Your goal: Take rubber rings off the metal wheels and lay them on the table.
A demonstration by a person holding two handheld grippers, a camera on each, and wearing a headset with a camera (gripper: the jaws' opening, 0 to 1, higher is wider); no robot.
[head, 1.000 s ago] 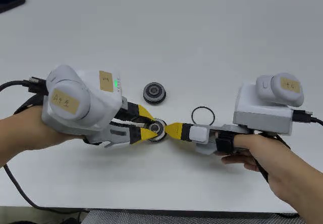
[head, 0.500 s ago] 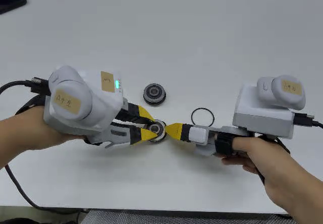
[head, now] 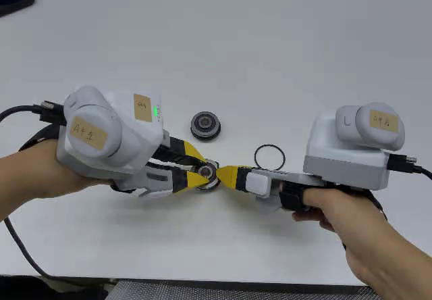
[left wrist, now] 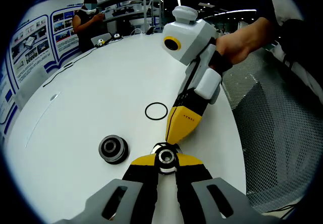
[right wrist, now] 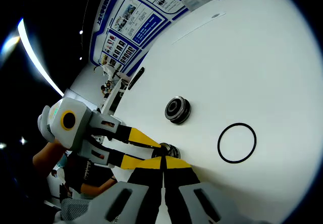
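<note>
Clamping wheel [head: 209, 172] w/ left hand-held gripper [head: 200, 167] | nipping rim w/ pressed-together right hand-held gripper [head: 225, 173] | tug outward slow, no twist

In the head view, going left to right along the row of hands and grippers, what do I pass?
Left hand → left gripper → metal wheel between its fingers → right gripper → right hand.

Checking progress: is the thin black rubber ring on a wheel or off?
Off: the thin black rubber ring lies flat on the white table, bare tabletop inside it.
</note>
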